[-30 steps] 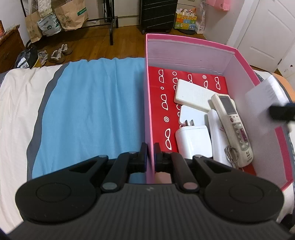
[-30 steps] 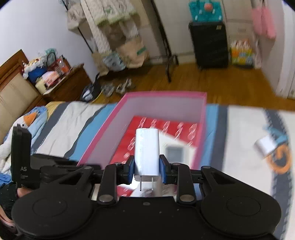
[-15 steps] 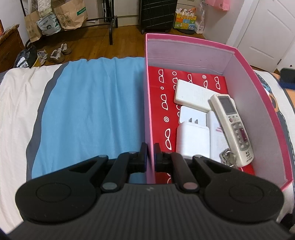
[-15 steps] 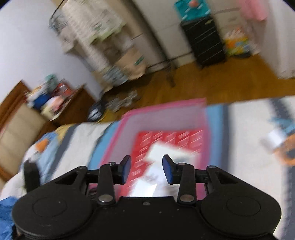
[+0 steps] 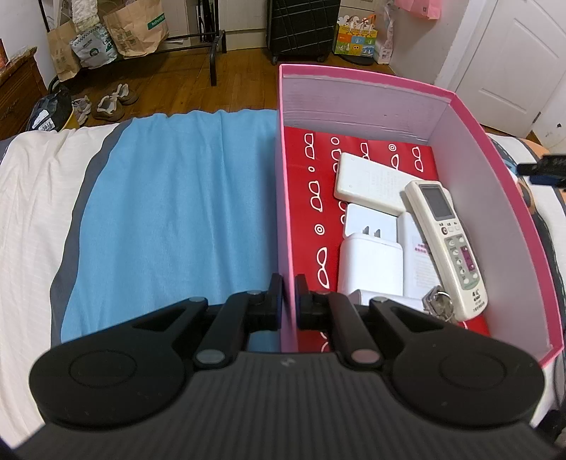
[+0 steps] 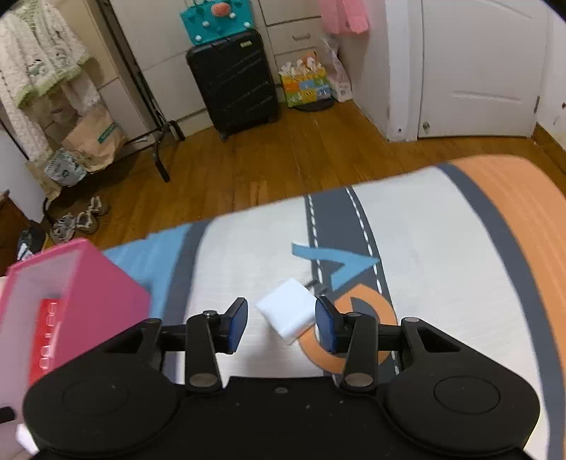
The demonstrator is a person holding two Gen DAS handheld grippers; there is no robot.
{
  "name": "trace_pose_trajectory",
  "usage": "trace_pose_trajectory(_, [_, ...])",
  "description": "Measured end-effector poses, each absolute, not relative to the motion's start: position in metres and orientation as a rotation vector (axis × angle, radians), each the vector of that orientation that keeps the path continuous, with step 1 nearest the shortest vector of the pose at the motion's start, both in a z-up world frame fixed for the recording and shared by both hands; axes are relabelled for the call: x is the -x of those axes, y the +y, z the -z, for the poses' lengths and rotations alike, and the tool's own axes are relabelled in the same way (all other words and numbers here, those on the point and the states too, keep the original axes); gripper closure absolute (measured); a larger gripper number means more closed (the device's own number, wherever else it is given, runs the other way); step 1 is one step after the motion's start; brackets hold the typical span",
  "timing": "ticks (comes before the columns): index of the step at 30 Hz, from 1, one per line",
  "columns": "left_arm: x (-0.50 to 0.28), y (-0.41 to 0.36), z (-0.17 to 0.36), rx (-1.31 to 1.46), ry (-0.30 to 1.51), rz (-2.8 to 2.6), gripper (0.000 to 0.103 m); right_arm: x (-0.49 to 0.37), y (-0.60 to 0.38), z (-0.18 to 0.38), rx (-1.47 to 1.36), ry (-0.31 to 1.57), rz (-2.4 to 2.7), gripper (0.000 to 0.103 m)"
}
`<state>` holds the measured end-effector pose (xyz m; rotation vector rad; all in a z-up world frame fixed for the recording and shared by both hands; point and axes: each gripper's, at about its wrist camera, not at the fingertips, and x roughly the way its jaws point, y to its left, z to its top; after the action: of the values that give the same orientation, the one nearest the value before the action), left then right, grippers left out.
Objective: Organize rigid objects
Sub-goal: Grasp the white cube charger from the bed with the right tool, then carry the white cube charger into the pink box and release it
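Left wrist view looks down close over the pink box (image 5: pixel 353 95) toward the suitcase (image 5: pixel 302 28); right wrist view faces the bed (image 6: pixel 442 247) beside the box, sharing both.

The left gripper's (image 5: pixel 288 295) body hides the box's (image 5: pixel 495 226) near end and part of a white charger (image 5: pixel 371 263) there, the remote's (image 5: pixel 446 244) labels are too small to read, and the right view cuts the box (image 6: pixel 70 300) off at its left edge.
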<state>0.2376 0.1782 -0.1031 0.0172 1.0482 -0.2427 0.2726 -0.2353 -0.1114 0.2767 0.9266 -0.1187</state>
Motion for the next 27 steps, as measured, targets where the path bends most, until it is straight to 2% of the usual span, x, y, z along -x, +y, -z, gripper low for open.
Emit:
trace_pose_trajectory(3, [-0.237, 0.178, 0.103, -0.017, 1.048, 0.243, 0.098, -0.278, -0.224, 0.127, -0.112, 0.943, 0.117, 0.051])
trace_pose_trajectory(7, [-0.237, 0.178, 0.103, -0.023, 1.045, 0.246, 0.098, -0.284, -0.212, 0.134, 0.024, 0.900, 0.094, 0.034])
trace_pose_trajectory(10, [-0.238, 0.178, 0.104, -0.029, 1.044, 0.248, 0.098, -0.290, -0.209, 0.146, 0.044, 0.915, 0.086, 0.035])
trace_pose_trajectory(11, [-0.238, 0.178, 0.104, -0.029, 1.045, 0.248, 0.098, -0.290, -0.208, 0.149, 0.048, 0.913, 0.097, 0.037])
trace_pose_trajectory(12, [-0.239, 0.178, 0.105, -0.029, 1.045, 0.249, 0.098, -0.288, -0.207, 0.149, 0.047, 0.890, 0.108, 0.044])
trace_pose_trajectory(15, [-0.239, 0.178, 0.106, -0.027, 1.046, 0.249, 0.098, -0.289, -0.211, 0.142, -0.029, 0.892, 0.141, 0.047])
trace_pose_trajectory(27, [-0.241, 0.180, 0.109, -0.020, 1.044, 0.255, 0.098, -0.247, -0.175, 0.064, -0.236, 0.718, -0.051, 0.048])
